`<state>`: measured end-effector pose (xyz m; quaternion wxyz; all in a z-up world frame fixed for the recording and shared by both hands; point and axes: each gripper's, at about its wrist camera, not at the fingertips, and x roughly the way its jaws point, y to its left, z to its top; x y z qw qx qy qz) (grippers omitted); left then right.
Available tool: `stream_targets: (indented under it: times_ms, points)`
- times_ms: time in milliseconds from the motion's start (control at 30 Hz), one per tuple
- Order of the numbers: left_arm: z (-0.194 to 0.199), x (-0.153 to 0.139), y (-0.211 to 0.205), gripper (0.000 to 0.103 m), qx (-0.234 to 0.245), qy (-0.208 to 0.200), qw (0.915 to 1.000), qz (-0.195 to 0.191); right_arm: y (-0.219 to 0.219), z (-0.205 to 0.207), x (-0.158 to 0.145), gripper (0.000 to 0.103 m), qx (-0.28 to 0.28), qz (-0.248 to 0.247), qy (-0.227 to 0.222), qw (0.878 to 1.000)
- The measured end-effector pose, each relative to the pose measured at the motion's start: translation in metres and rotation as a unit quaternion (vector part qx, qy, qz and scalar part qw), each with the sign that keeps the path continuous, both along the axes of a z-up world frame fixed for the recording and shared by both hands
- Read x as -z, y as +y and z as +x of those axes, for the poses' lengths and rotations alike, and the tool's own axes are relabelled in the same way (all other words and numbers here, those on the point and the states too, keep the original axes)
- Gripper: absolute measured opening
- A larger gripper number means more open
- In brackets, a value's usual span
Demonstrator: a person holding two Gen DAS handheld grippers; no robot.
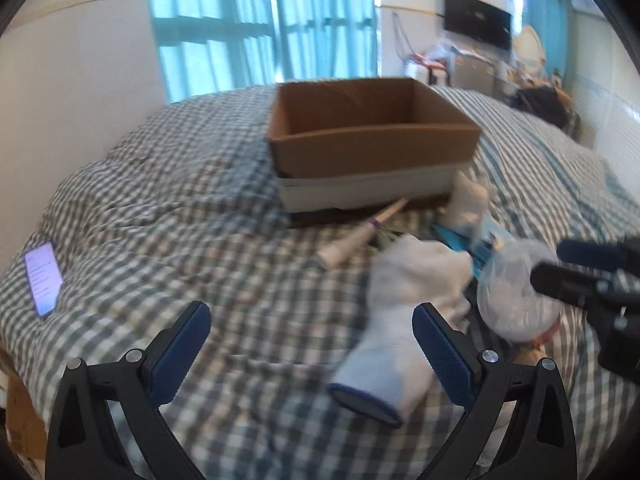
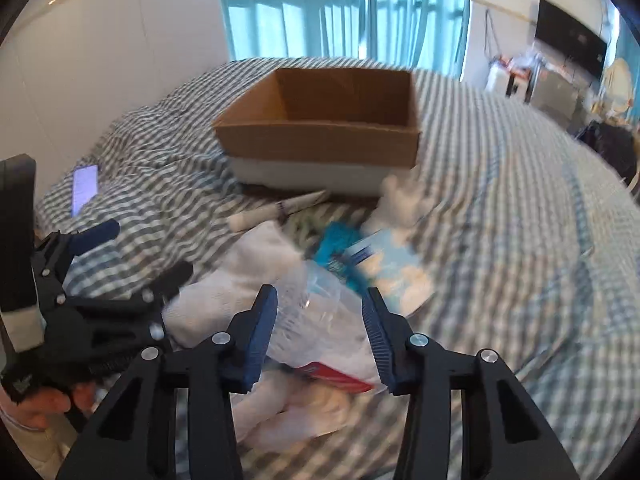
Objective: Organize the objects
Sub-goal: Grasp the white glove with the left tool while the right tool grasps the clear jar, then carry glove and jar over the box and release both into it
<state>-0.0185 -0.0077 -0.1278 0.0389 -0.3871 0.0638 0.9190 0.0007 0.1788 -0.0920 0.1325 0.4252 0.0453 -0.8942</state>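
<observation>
While both views are blurred, a bed covered by a grey-and-white checked quilt (image 1: 192, 184) is seen to fill most of each picture. An open brown cardboard box with a white lower band (image 1: 372, 148) is set on the quilt toward the far side, and its inside appears bare as far as can be made out. Just in front of the box, a loose heap of small things is spread on the quilt. A white sock with a dark cuff (image 1: 396, 320) is laid nearest the left gripper (image 1: 312, 344), whose blue-padded fingers are held wide apart, the sock lying partly between them and close by the right-hand finger; contact cannot be told. A clear crumpled plastic bag with white contents and a red label (image 2: 320, 332) is framed by the right gripper (image 2: 320, 320), whose fingers are spread on either side of it; whether they press on the bag cannot be told. A light blue packet (image 2: 396, 268) is seen beyond the bag, and a second bundle of white cloth (image 2: 400, 200) is placed against the box's front. A slim white tube (image 1: 352, 240) is laid slantwise before the box. A lit phone (image 1: 42, 280) is left on the quilt, well apart at the left.
</observation>
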Motion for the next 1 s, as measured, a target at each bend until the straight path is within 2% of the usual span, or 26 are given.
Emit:
stream_targets:
  times_ms: [33,100,167,267,300,333,367,400,433,533,633,733,900,1000]
  points:
    - [-0.001,0.004,0.006,0.103,0.005,-0.005,0.9999,-0.008,0.002,-0.003,0.001,0.047,-0.009,-0.004,-0.011,1.000]
    - [-0.004,0.014,0.014,0.103,0.014,-0.016,0.9996,-0.016,0.005,-0.005,0.010,0.077,-0.016,-0.026,-0.036,0.999]
    - [-0.006,0.026,0.021,0.103,0.030,-0.031,0.9989,-0.020,0.004,-0.004,0.021,0.092,-0.003,-0.015,-0.043,0.999]
    - [-0.004,0.039,0.027,0.100,0.063,-0.034,0.9973,-0.010,0.000,-0.006,0.034,0.092,-0.014,-0.020,-0.066,0.997]
    - [-0.003,0.041,0.028,0.091,0.072,-0.035,0.9968,-0.001,0.000,-0.007,0.037,0.092,-0.012,-0.019,-0.070,0.997]
    - [-0.002,0.042,0.028,0.075,0.084,-0.037,0.9957,0.014,0.000,-0.007,0.039,0.092,-0.011,-0.021,-0.072,0.997]
    - [0.000,0.043,0.027,0.066,0.099,-0.043,0.9936,0.033,0.000,-0.008,0.041,0.092,-0.010,-0.024,-0.075,0.997]
    - [0.001,0.043,0.026,0.046,0.116,-0.052,0.9906,0.050,0.000,-0.009,0.044,0.092,-0.009,-0.030,-0.078,0.996]
    - [0.002,0.042,0.027,0.041,0.126,-0.058,0.9887,0.057,0.001,-0.010,0.046,0.092,-0.007,-0.036,-0.082,0.996]
    - [0.008,0.038,0.023,0.033,0.135,-0.056,0.9870,0.068,-0.001,-0.006,0.043,0.089,-0.006,-0.042,-0.077,0.996]
    - [0.012,0.028,0.010,0.029,0.130,-0.060,0.9839,0.107,-0.004,0.002,0.031,0.089,0.001,-0.036,-0.053,0.998]
    - [0.013,0.020,0.002,0.026,0.116,-0.056,0.9841,0.122,-0.006,0.011,0.014,0.089,0.005,-0.025,-0.023,0.999]
    - [0.020,-0.014,-0.014,0.026,0.078,-0.007,0.9856,0.150,-0.006,0.022,-0.018,0.089,0.012,-0.005,0.027,1.000]
    - [0.016,-0.034,-0.021,0.026,0.066,0.017,0.9867,0.147,-0.005,0.022,-0.035,0.089,0.016,0.002,0.047,0.999]
